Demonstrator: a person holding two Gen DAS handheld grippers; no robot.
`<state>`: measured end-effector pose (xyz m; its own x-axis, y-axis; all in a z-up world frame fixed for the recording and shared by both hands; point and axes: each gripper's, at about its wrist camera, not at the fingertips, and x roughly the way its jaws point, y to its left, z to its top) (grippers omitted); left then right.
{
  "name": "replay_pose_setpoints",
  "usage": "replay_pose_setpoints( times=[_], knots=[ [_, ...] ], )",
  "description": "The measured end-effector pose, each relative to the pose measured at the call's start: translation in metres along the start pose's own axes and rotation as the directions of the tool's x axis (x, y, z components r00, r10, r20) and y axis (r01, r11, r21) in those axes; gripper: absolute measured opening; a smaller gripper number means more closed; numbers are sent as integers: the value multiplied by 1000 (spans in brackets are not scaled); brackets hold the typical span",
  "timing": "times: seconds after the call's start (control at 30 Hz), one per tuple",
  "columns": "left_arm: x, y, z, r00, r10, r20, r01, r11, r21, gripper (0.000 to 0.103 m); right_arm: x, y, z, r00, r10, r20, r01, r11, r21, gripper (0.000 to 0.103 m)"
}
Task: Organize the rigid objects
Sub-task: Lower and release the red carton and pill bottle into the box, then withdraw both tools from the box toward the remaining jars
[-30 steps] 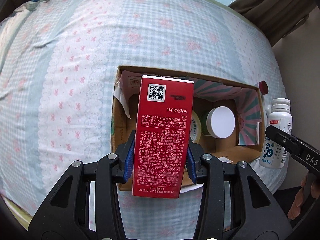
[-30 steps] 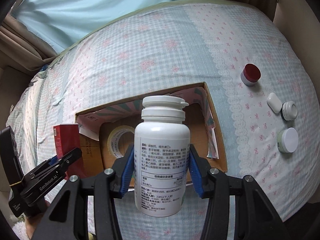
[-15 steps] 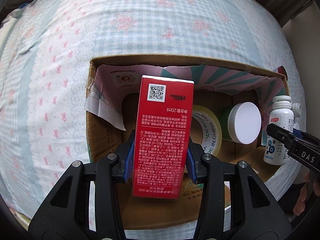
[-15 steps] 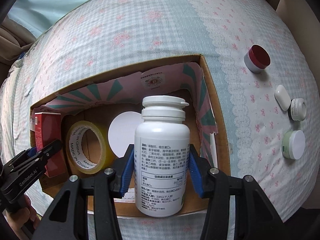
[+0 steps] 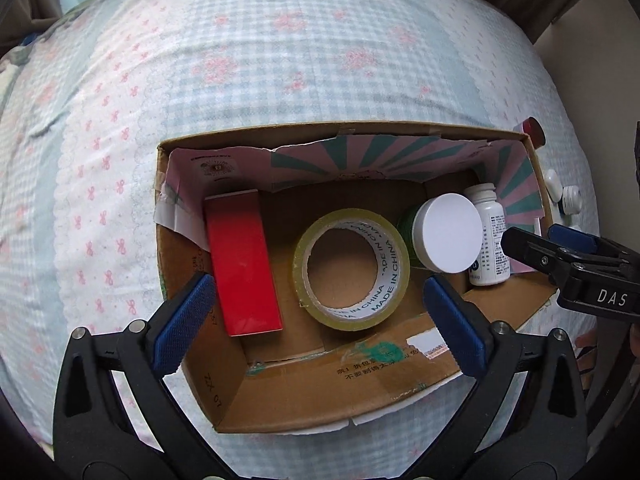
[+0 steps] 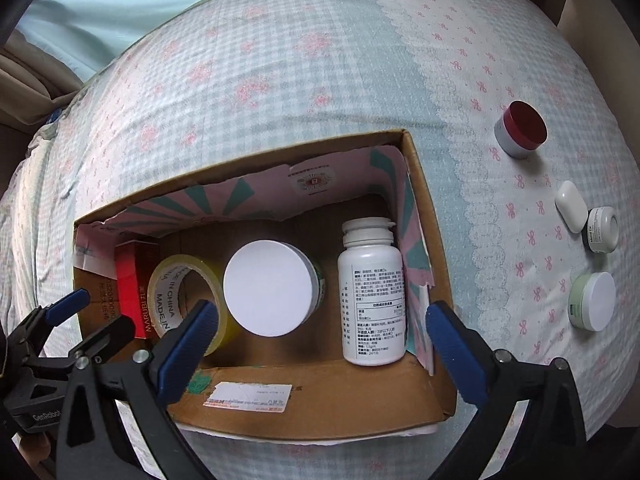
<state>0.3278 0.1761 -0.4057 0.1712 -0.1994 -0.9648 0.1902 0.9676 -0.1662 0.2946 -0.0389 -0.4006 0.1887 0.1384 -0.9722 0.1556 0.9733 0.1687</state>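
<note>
An open cardboard box (image 5: 328, 396) (image 6: 436, 240) sits on the bed. Inside stand a red carton (image 5: 242, 264) (image 6: 134, 280) at the left, a tape roll (image 5: 352, 268) (image 6: 182, 300), a white-lidded green jar (image 5: 448, 238) (image 6: 268, 286) and a white pill bottle (image 5: 490, 240) (image 6: 370, 296) at the right. My left gripper (image 5: 320, 320) is open and empty above the box's near left part. My right gripper (image 6: 320, 340) is open and empty above the near right part, just in front of the bottle.
On the checked bedspread (image 6: 280, 80) right of the box lie a red-lidded jar (image 6: 520, 130), a white oval case (image 6: 572, 206), a small white jar (image 6: 602, 230) and a green jar with a white lid (image 6: 592, 300). Curtains hang behind the bed.
Both grippers have opened. The red carton has left my left gripper and the pill bottle my right; both now stand in the box.
</note>
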Motion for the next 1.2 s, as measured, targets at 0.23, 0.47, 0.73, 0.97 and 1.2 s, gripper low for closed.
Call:
replay_pose_setpoints(
  times=[0.23, 0.47, 0.73, 0.97, 1.2],
  knots=[
    [-22, -5, -9, 999, 22, 23, -22, 1000, -4, 103, -18, -4, -9, 1000, 17, 23, -18, 1000, 12, 103],
    [-68, -10, -23, 996, 40, 84, -40, 999, -6, 103, -56, -1, -19, 997, 26, 71, -26, 1000, -1, 103],
    [-124, -28, -52, 984, 47, 170, -50, 999, 15, 103, -110, 2, -41, 987, 70, 141, -66, 997, -31, 103],
    [-167, -59, -65, 972, 45, 232, -66, 995, 81, 103, -160, -13, -65, 981, 13, 193, -8, 1000, -29, 103],
    [-191, -106, -62, 961, 22, 276, -70, 984, 165, 103, -205, -55, -84, 969, -58, 239, 51, 998, 35, 103]
  ],
)
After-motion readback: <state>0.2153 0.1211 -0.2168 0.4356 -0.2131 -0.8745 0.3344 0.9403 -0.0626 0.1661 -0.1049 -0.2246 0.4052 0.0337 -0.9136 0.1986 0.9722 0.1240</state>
